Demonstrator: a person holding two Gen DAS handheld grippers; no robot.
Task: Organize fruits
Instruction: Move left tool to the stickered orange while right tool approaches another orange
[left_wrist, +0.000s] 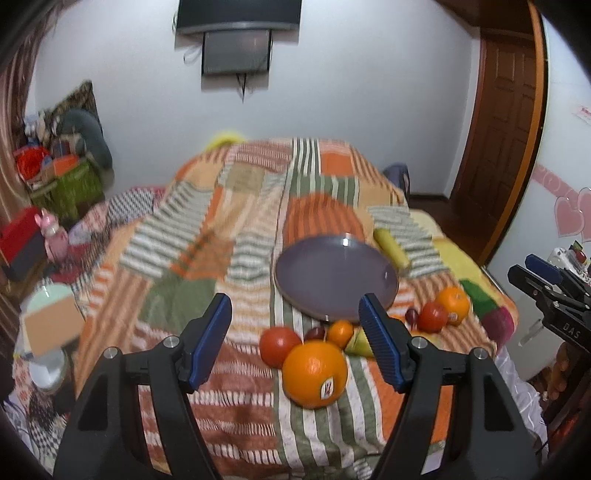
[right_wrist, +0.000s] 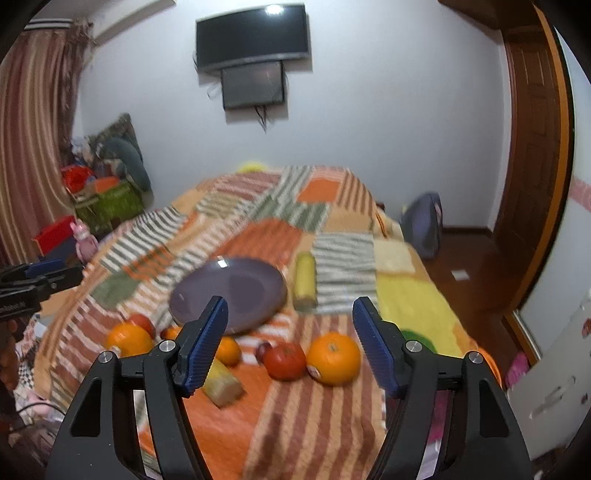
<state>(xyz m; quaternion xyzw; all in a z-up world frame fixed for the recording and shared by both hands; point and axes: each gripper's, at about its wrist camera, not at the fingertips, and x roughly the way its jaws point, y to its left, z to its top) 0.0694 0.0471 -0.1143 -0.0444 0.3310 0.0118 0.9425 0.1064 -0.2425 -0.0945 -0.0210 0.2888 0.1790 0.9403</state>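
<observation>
Gaping wide and empty, the left gripper (left_wrist: 295, 325) hangs above a stickered orange (left_wrist: 314, 373) beside a tomato (left_wrist: 279, 346). The right gripper (right_wrist: 291, 328), jaws equally spread, faces another orange (right_wrist: 334, 358) and tomato (right_wrist: 286, 361). Beyond lies an empty purple plate (right_wrist: 229, 291) on the striped blanket (right_wrist: 317, 413).

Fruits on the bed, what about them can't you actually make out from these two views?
- Pear, left wrist view: mostly hidden behind the left gripper's right finger.
- Small orange, right wrist view: only a sliver shows beside the right gripper's left finger.
- Orange's sticker, left wrist view: print too small to read.
- Yellow roll, right wrist view: too blurred to identify.
</observation>
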